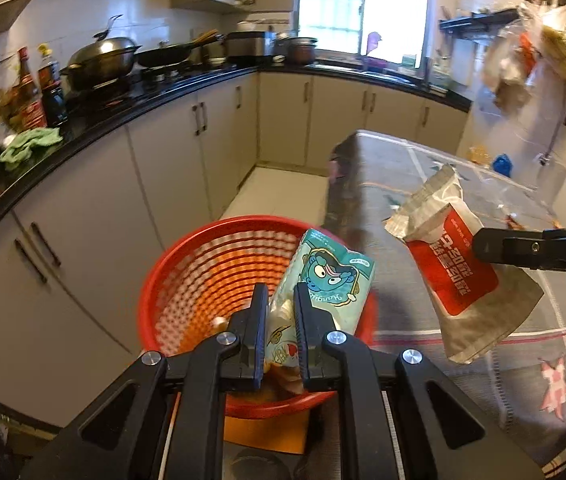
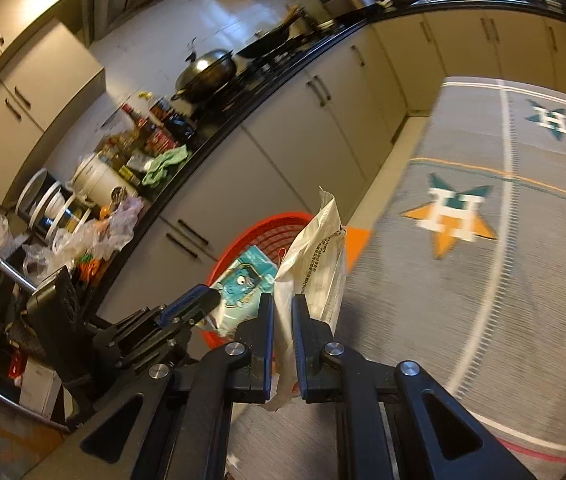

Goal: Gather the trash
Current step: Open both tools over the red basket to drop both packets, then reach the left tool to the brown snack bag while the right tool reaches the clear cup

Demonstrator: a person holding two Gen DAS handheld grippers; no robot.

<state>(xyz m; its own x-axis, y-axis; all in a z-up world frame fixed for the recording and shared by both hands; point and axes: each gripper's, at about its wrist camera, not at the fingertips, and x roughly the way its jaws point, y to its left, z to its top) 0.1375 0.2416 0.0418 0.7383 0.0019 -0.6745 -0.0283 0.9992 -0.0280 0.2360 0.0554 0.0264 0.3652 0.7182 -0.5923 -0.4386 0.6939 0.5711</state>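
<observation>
Grey star-patterned tablecloth point(image 2: 483, 280) over table, red basket point(image 1: 187, 280) just beside its edge

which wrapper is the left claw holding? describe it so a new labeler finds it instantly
Find the red slatted basket on the floor beside the cloth-covered table. Over its right rim, the left claw is shut on a teal snack wrapper. It carries a blue cartoon face, unlike the red-and-silver packet in the right claw, which hangs over the table.

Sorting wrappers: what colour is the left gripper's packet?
Teal packet with a blue cartoon face; clearest in the left wrist view.
</observation>
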